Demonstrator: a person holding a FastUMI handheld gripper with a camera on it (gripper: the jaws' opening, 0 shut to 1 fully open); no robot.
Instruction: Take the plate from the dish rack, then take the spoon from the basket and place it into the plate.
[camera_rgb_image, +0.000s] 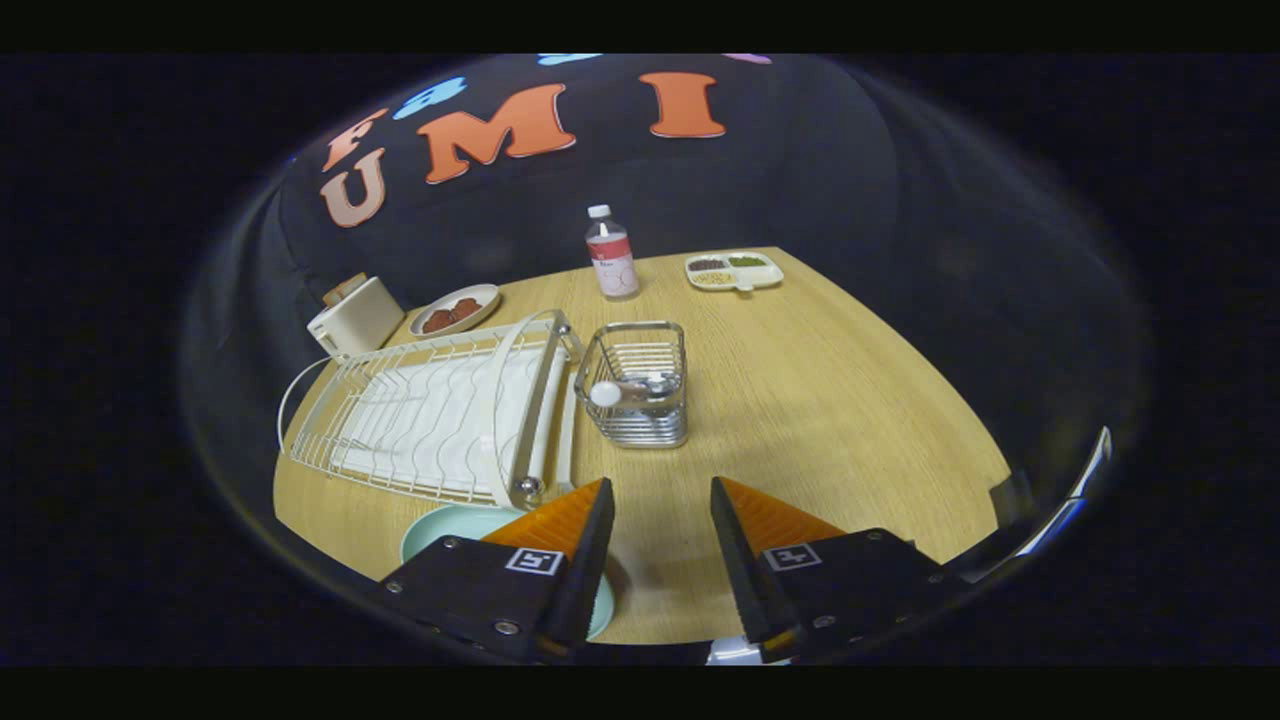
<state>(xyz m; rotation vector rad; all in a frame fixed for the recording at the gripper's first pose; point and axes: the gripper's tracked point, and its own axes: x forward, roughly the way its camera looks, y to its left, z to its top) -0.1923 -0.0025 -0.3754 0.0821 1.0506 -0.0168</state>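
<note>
A pale green plate (450, 528) lies flat on the wooden table, partly under my left finger (560, 525) and just in front of the white wire dish rack (440, 410). The rack holds no dishes. A small wire basket (637, 385) stands to the right of the rack, ahead of my fingers. In it lies the spoon (625, 390), with a white round end resting on the basket's left rim. My gripper (660, 500) hovers above the table, open, with nothing between the fingers.
At the back of the table stand a water bottle (611, 254), a divided tray of food (733, 270), a plate with reddish food (455, 310) and a white toaster (355, 315). Bare wood (830, 400) lies right of the basket.
</note>
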